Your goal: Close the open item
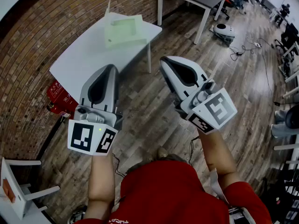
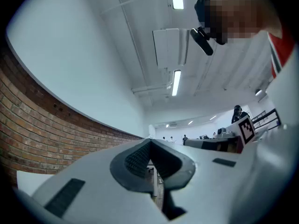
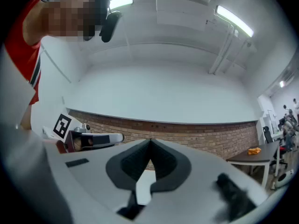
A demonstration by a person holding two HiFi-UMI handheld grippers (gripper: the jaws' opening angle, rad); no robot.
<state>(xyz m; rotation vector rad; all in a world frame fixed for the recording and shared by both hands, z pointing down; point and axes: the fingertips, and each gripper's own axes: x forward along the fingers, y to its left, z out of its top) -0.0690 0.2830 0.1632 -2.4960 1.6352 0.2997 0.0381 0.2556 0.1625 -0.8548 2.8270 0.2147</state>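
Nearest, a person in a red top holds up two grippers above a wooden floor (image 1: pixel 154 106). The left gripper (image 1: pixel 111 69) is clenched, jaws pressed together with nothing between them. The right gripper (image 1: pixel 164 62) is likewise clenched and empty. Both point forward and slightly upward, side by side.

Beyond their tips stands a white table (image 1: pixel 79 59) against a brick wall (image 1: pixel 70 8). On its far end sits the open item, a pale green box (image 1: pixel 124 30), well apart from both grippers. It lies ahead and a little left of the gap between them, so the left gripper looks nearer. It looks roughly square, with no clear long axis.
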